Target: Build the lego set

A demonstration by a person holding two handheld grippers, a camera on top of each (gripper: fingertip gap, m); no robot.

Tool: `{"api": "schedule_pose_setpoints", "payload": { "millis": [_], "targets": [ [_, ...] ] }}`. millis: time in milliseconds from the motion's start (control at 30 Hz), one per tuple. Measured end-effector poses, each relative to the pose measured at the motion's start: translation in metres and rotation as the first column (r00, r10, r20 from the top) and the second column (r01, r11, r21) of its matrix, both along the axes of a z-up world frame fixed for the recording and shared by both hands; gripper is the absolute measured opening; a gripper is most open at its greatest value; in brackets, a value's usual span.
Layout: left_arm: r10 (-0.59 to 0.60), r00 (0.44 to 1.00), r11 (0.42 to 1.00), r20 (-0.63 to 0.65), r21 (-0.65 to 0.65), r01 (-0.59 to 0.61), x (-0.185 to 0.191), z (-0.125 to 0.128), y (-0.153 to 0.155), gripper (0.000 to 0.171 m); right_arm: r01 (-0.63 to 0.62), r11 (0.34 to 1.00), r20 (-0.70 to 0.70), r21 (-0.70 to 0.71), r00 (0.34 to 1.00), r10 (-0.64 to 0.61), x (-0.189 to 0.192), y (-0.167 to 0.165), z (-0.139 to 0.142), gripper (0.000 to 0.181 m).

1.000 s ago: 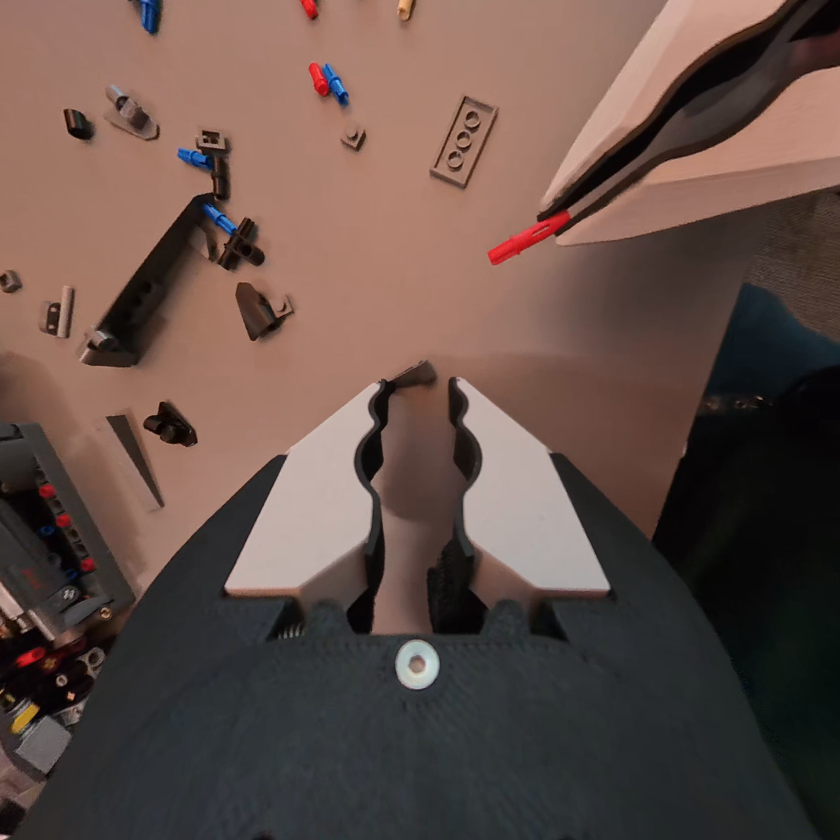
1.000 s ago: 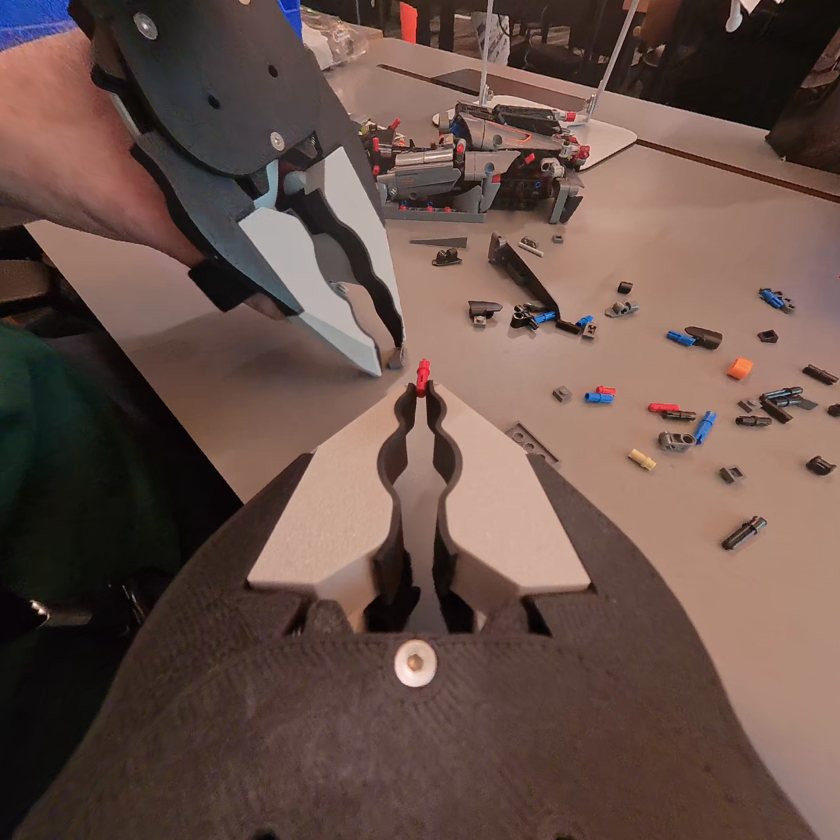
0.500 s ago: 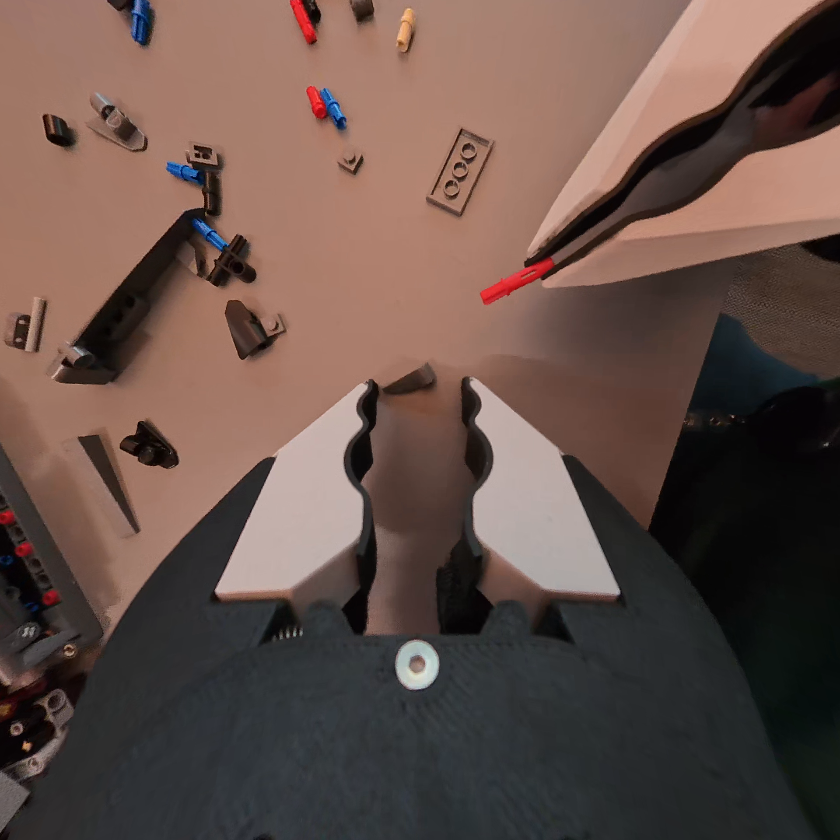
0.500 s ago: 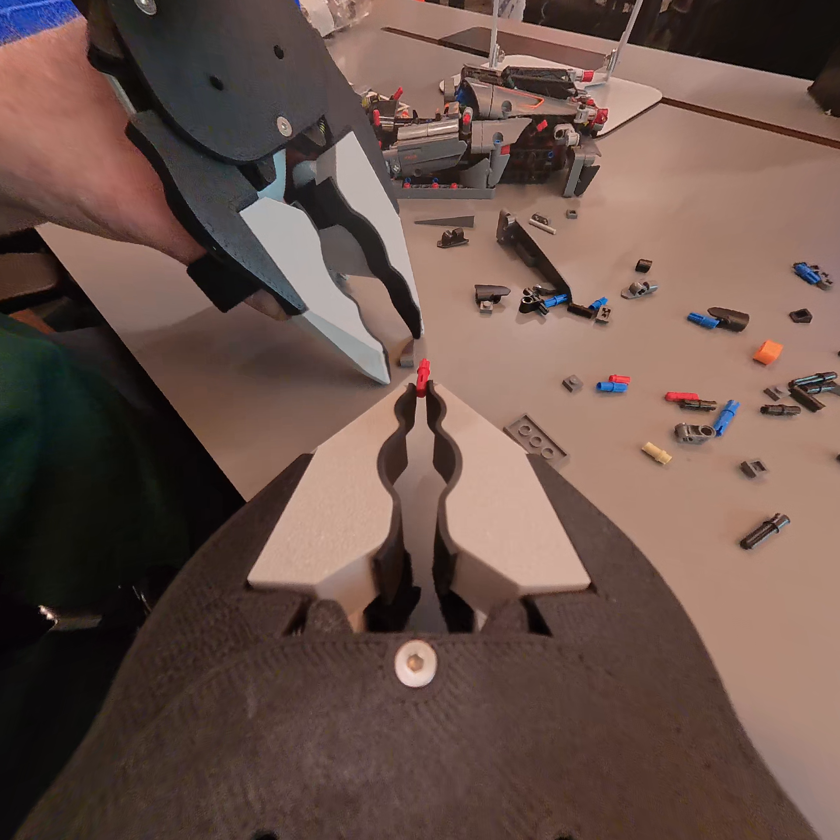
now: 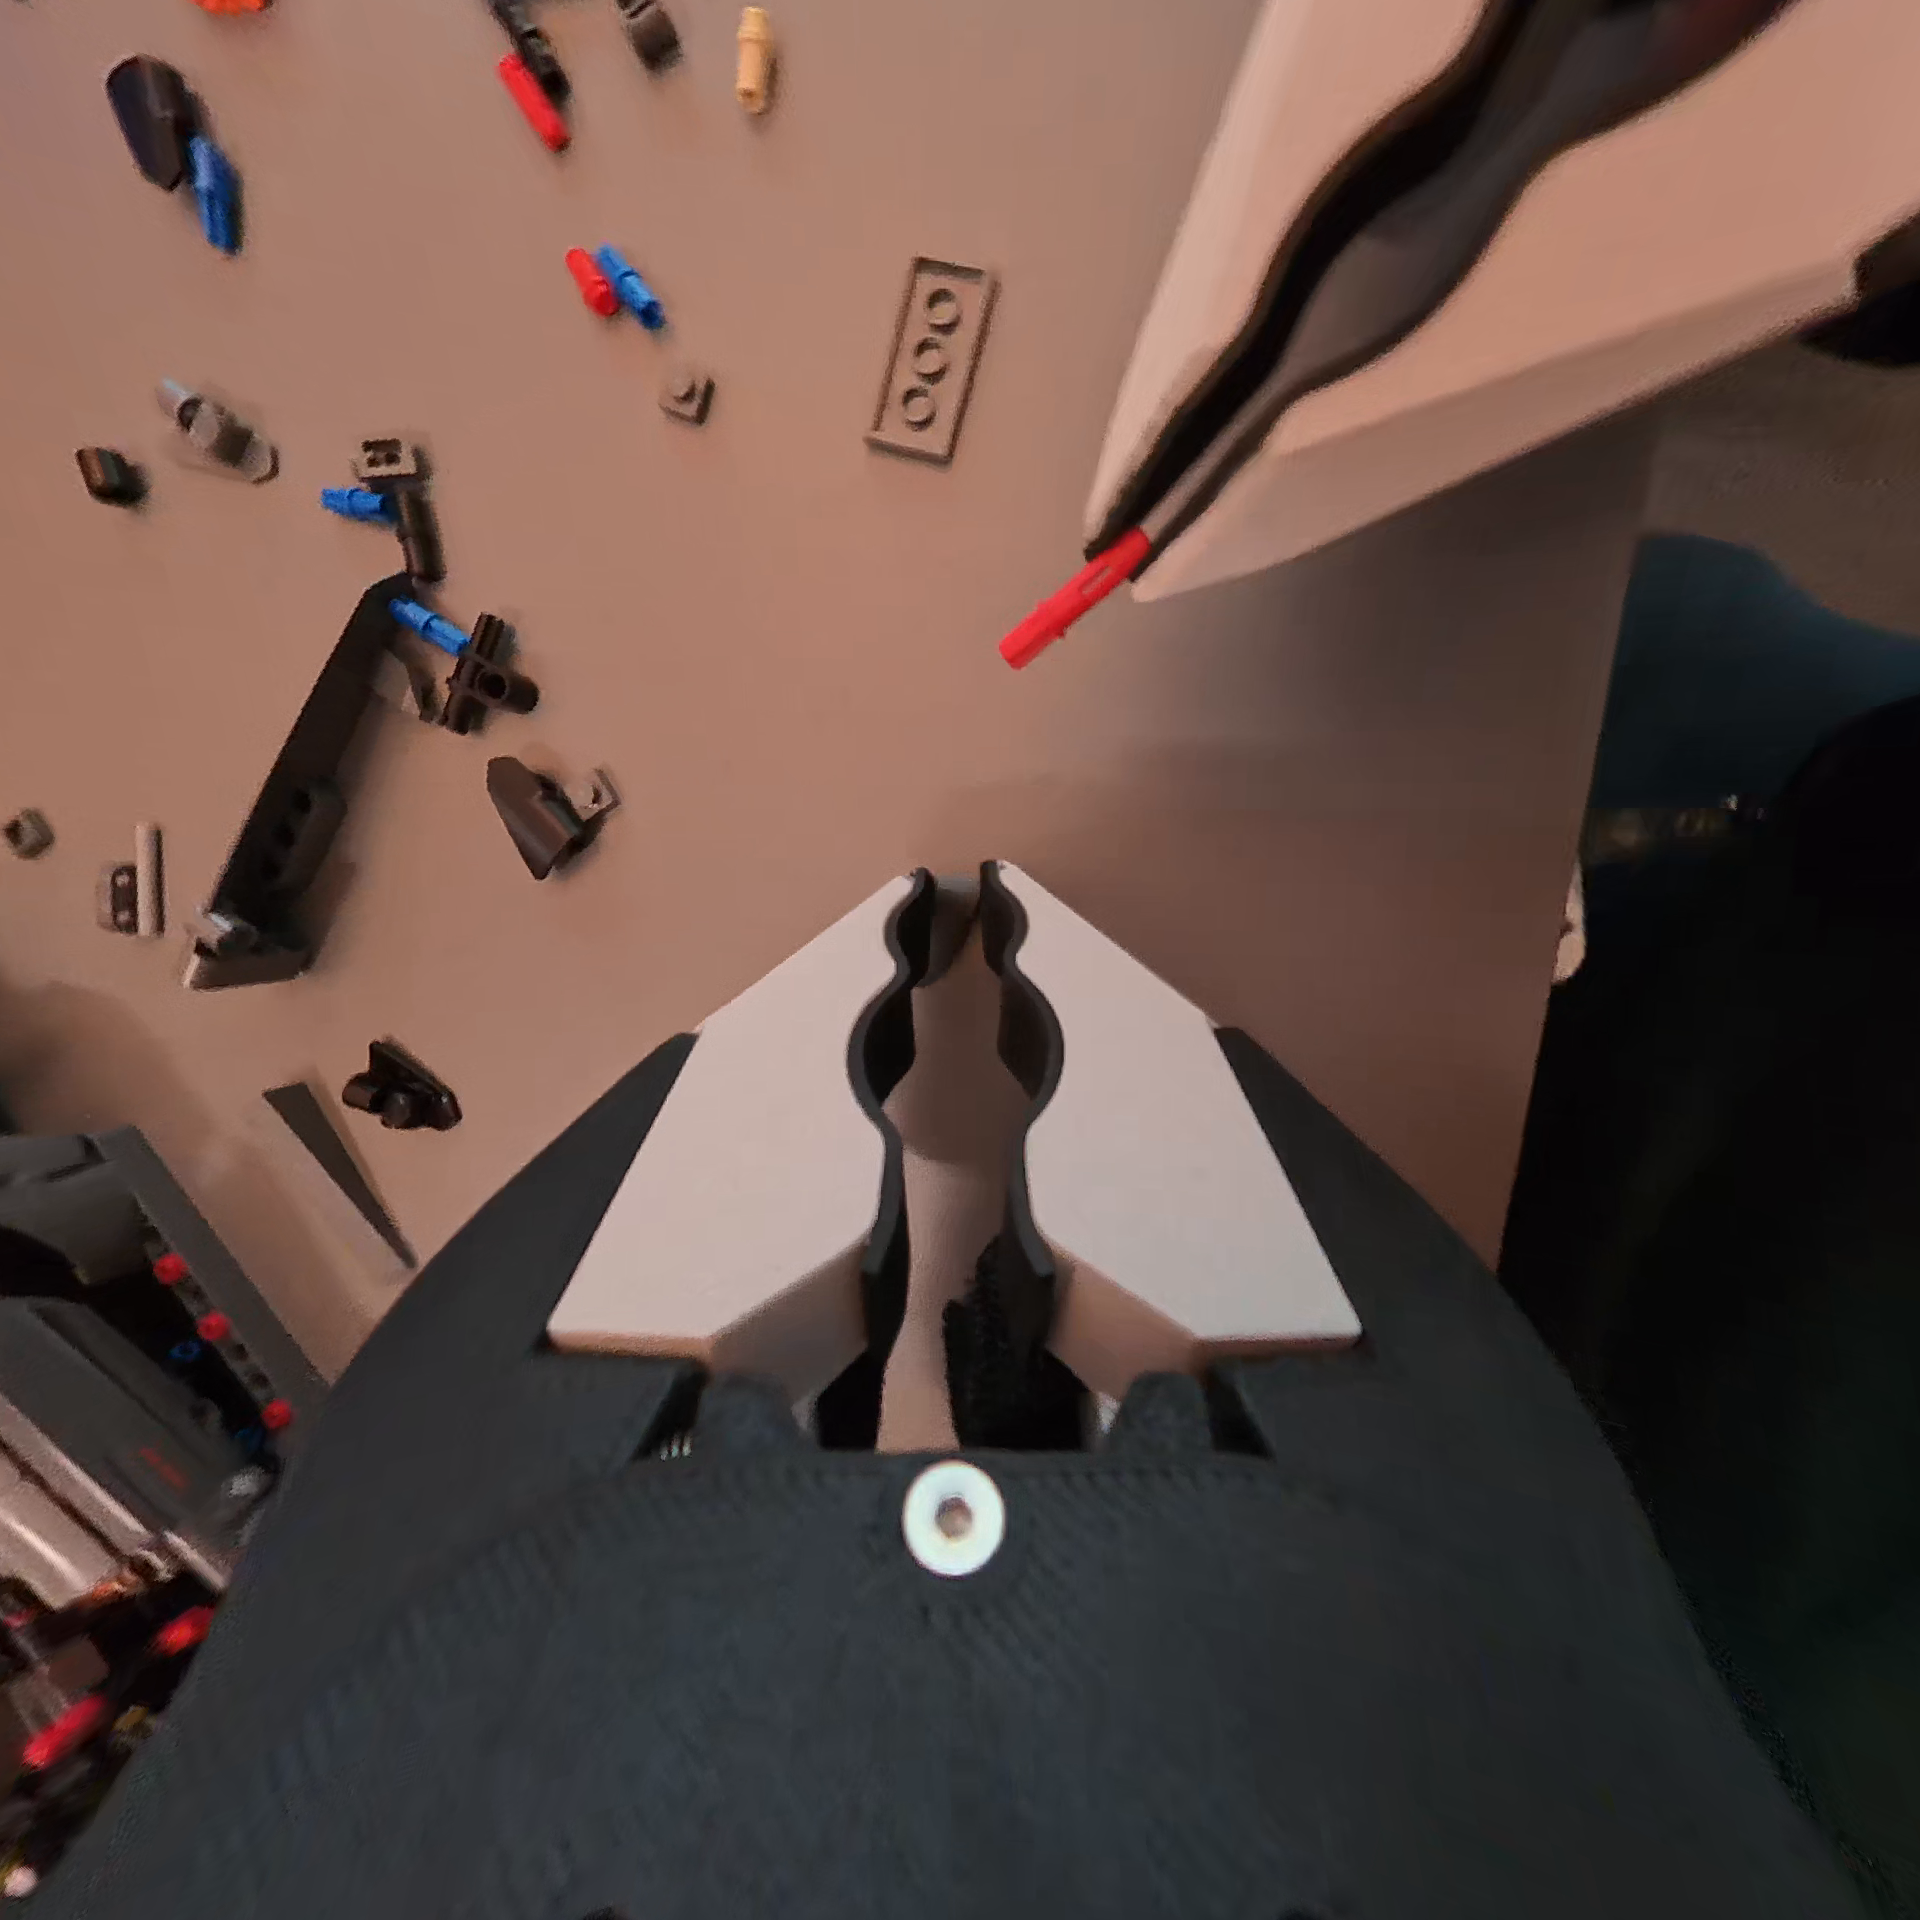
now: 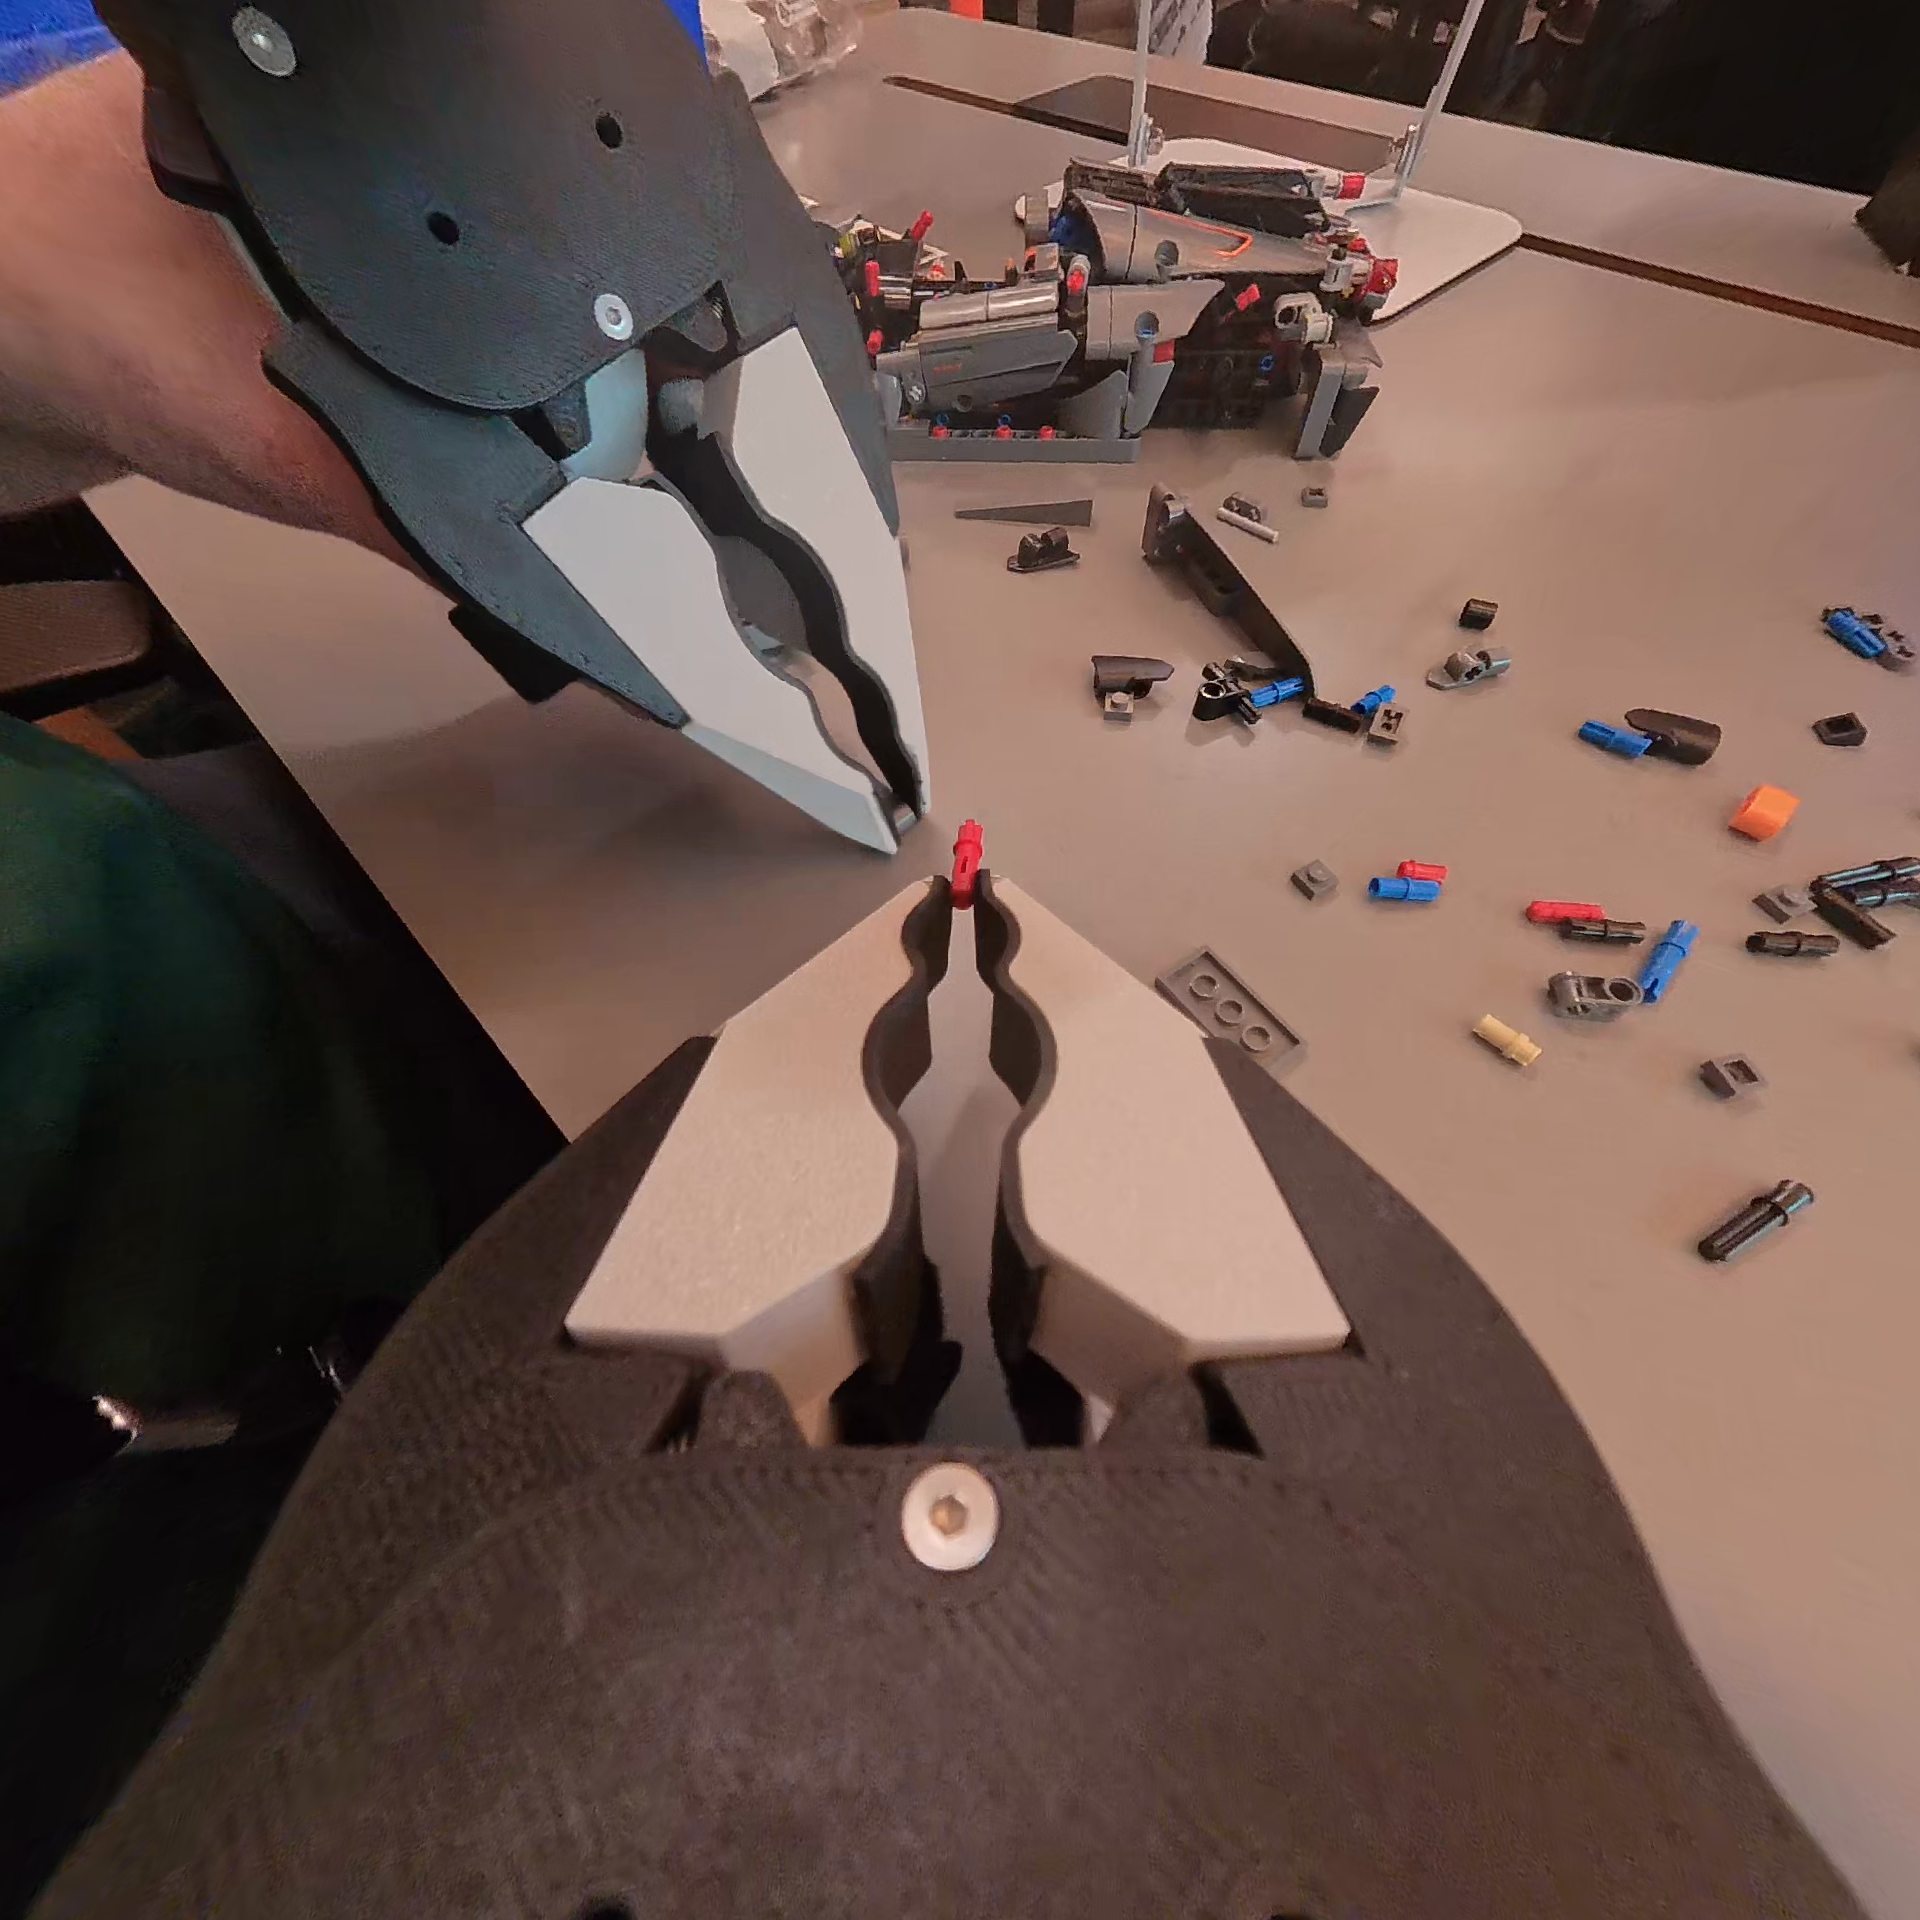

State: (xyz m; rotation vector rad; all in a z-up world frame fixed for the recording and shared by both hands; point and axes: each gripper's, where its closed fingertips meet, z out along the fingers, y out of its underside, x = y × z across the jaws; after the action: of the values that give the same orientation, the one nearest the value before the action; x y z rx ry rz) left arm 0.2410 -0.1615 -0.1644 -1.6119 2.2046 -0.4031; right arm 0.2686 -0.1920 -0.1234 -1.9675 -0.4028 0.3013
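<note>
Two tongs meet low over the tabletop, each clenched on a small part.

Our right tongs [image 6: 966,883] pinch a red pin [image 6: 967,860] by one end, leaving the free end out, we judge so it can be pushed into a hole. Our left tongs [image 5: 956,883], centre of the left wrist view, have closed on a small grey piece [image 6: 902,816] at the tabletop [image 6: 1558,1299]; it is largely hidden between the tips. Loose pins and a grey three-stud plate [image 6: 1228,1006] lie scattered right of centre, within reach. The half-built lego set [image 6: 1122,322] sits at the upper middle of the right wrist view.
</note>
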Motion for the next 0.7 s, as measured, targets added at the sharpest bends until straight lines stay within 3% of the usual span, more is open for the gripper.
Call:
{"api": "schedule_pose_setpoints", "payload": {
  "millis": [267,300,400,500,700],
  "targets": [
    [-0.200,0.980,0.979,-0.009,0.027,0.200,-0.008,0.001,-0.004,0.012,-0.003,1.000,-0.001,-0.003,1.000,0.003,0.000,0.000,0.000,0.002],
    [-0.173,0.985,0.985,-0.008,0.025,0.173,-0.008,0.003,-0.002,0.023,-0.003,1.000,-0.002,-0.004,1.000,0.003,0.000,0.000,-0.001,0.002],
    [-0.059,0.998,0.996,0.028,-0.062,0.061,-0.013,0.014,-0.005,0.036,0.003,1.000,-0.002,-0.004,1.000,-0.003,0.000,0.000,0.000,0.002],
    [0.029,0.999,0.996,0.041,-0.091,-0.026,-0.019,0.017,-0.008,0.031,0.007,1.000,-0.008,-0.005,1.000,-0.008,0.001,0.001,0.000,0.002],
    [0.133,0.991,0.984,0.022,-0.120,-0.129,-0.020,0.000,-0.012,0.028,-0.003,1.000,-0.009,0.000,1.000,0.003,0.000,0.000,0.000,0.002]
  ]
}}
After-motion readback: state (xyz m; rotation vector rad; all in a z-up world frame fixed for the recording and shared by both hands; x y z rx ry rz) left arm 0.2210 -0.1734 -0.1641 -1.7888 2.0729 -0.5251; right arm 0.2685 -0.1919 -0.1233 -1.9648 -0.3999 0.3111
